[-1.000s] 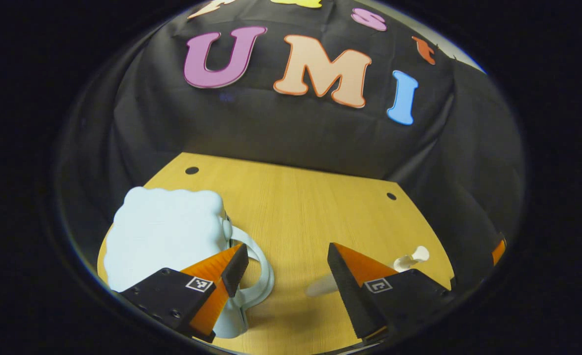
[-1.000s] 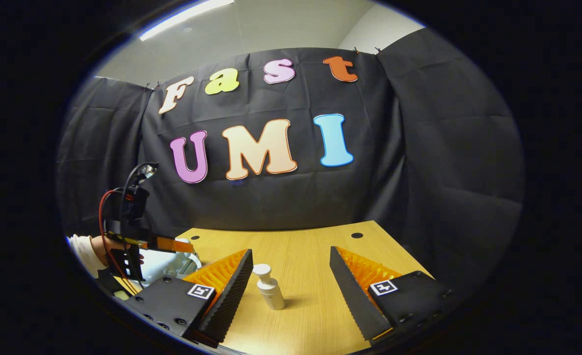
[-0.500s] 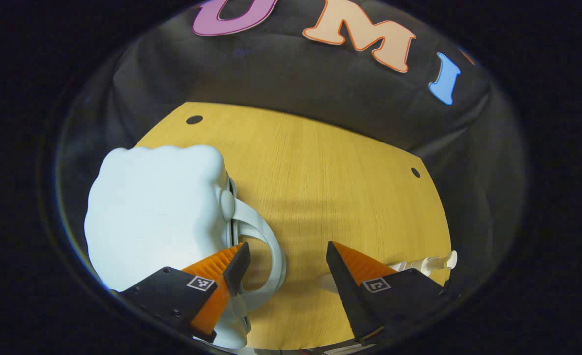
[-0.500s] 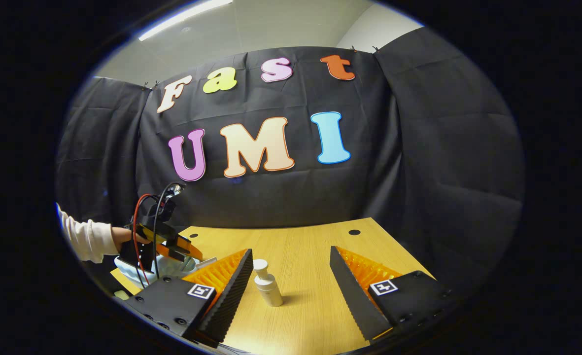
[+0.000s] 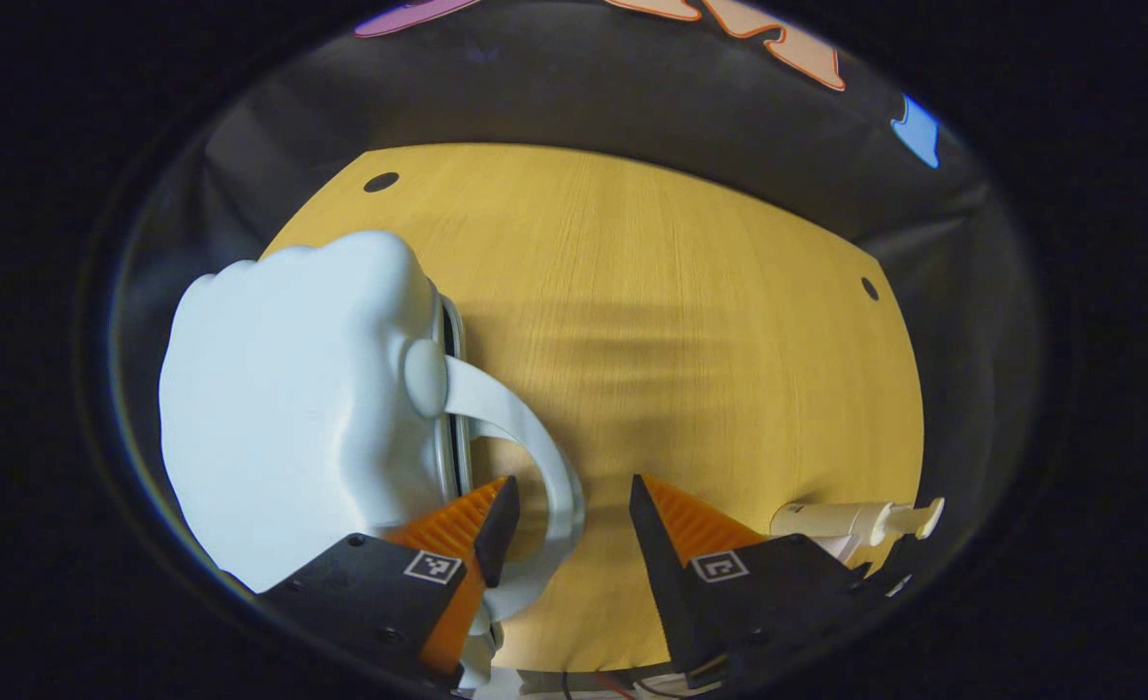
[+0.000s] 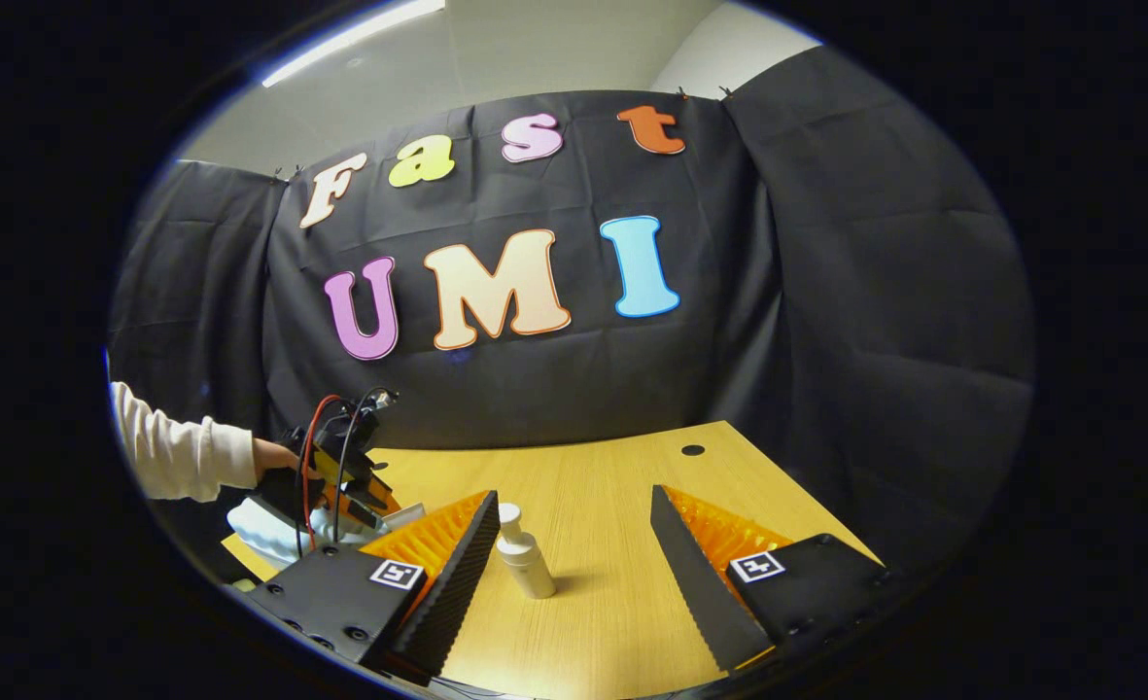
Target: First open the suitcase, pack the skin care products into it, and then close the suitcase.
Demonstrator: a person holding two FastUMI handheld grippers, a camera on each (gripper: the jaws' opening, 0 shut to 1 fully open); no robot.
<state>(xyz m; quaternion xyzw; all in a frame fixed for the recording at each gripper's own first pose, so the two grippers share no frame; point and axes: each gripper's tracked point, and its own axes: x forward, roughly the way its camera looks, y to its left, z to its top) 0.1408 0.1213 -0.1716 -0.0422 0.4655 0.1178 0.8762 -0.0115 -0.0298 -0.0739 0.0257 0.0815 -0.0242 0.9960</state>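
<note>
In the left gripper view, the left gripper (image 5: 566, 506) is hanging low over the wooden table (image 5: 690, 321) with its jaws spread apart and nothing clasped between them; its near finger is sitting inside the loop of the pale handle (image 5: 525, 437), its far finger outside it, so the band of the handle is passing between the two without either finger visibly pressing on it; just beyond, the handle is joining the light blue suitcase (image 5: 292, 389), a small rounded case lying closed on the table at the left, a dark seam showing along its edge; off to the right, well apart from the case, a white pump bottle (image 5: 851, 518) is lying near the table's edge, partly hidden behind the gripper's body.

In the right gripper view, the right gripper (image 6: 574, 530) is likewise standing released, fingers wide and holding nothing; between them, nearer the left finger and a little beyond the tips, the pump bottle (image 6: 523, 562) is standing upright on the table (image 6: 612, 476), touched by neither finger; farther off at the left, a hand (image 6: 277, 459) in a pale sleeve (image 6: 170, 455) is holding the left gripper (image 6: 379, 504) down over the suitcase (image 6: 262, 530); behind everything the booth's black cloth (image 6: 826, 292) is hanging.
</note>
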